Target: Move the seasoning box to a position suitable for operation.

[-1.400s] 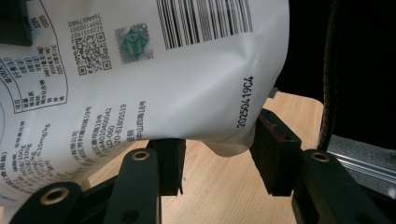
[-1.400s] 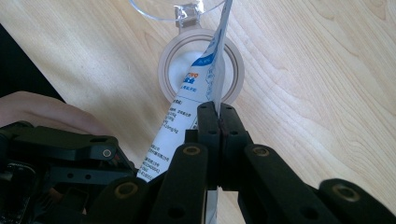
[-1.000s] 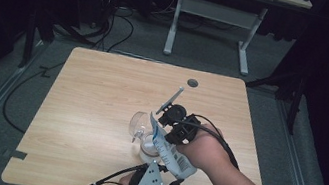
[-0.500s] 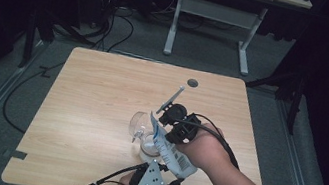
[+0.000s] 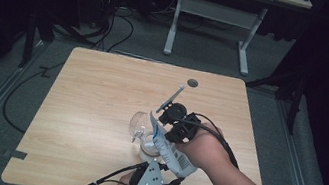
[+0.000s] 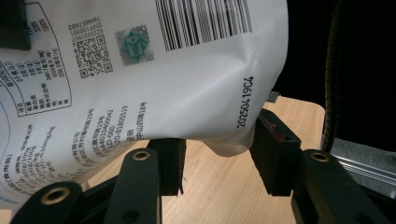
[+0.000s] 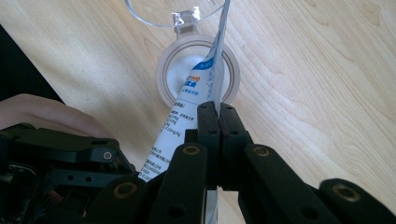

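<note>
nothing moved; pouch (image 7: 198, 91) between right jaws

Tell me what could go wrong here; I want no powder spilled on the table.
1. The right gripper pinches just a thin edge of the white pouch, so it might slip or twist.
2. The pouch mouth hangs over the small round jar; the opening looks narrow, so contents could miss it.
3. The left gripper stands open around the pouch's bottom corner, giving little support.

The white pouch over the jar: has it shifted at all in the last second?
No. In the high view the white pouch keeps its tilt over the open jar, at the same spot relative to the table's hole.
</note>
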Action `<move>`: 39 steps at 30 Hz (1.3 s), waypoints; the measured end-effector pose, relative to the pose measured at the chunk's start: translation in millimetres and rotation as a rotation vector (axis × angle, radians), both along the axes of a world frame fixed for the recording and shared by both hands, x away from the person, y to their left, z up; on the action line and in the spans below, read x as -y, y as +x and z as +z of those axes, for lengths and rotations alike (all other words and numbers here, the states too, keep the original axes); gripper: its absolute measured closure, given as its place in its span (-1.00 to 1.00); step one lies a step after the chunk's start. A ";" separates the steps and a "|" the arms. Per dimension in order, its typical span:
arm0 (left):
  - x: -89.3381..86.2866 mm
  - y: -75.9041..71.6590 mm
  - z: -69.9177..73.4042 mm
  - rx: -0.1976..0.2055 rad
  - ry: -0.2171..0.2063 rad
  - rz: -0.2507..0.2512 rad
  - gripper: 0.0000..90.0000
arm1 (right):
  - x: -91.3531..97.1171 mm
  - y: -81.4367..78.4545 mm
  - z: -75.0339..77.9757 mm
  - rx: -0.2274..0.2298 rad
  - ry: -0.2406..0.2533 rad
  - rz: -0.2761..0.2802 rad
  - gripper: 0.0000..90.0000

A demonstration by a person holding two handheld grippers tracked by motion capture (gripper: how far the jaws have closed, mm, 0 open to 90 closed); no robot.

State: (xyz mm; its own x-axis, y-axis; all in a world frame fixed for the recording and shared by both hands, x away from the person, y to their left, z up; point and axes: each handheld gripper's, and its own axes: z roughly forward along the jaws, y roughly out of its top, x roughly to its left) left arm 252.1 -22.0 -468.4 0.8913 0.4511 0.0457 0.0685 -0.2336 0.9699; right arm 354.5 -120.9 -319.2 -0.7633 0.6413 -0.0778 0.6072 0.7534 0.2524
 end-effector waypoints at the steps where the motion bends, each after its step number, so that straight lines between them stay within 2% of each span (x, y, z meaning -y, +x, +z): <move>1: -0.1 0.0 0.1 0.000 0.000 0.001 0.29 | -0.1 0.0 0.1 0.001 0.000 0.000 1.00; 39: -0.5 -0.2 0.7 -0.001 -0.011 0.001 0.29 | -0.4 1.2 -0.1 0.006 0.000 -0.002 1.00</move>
